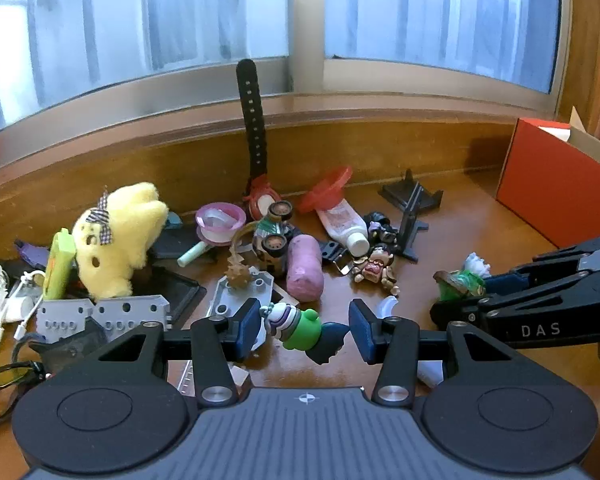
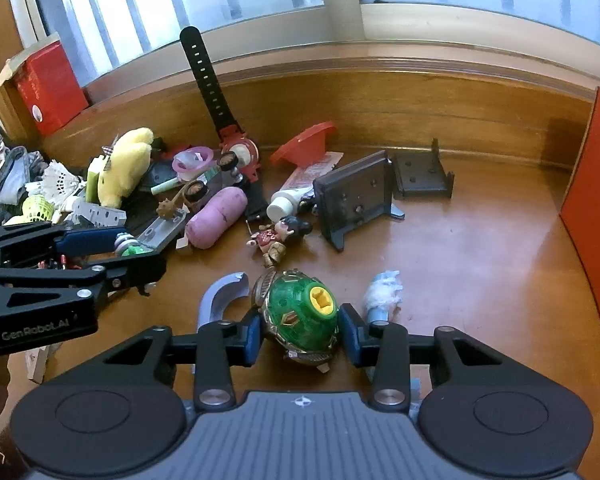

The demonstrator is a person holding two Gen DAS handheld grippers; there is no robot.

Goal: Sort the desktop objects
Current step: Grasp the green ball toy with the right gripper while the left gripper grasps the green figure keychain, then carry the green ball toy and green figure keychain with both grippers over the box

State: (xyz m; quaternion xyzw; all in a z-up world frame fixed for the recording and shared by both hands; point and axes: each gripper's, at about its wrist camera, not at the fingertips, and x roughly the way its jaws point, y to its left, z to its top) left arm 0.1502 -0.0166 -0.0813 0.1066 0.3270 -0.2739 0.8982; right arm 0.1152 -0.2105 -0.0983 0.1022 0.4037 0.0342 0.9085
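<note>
A: Where is the green spinning-top toy [image 2: 300, 316]?
B: Between the right gripper [image 2: 300, 330] pads, clamped.
A: And the left gripper [image 1: 304, 326]?
B: Closed on a green-capped figurine [image 1: 296, 326], apparently lifted off the wooden desk [image 1: 440, 240].
A: Surroundings?
B: Pink roll [image 1: 305, 268] at twelve o'clock; orange box [image 1: 556, 196] at two.

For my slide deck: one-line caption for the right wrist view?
Right gripper closes on a green toy ball on the wooden desk, toy clutter behind.
</note>
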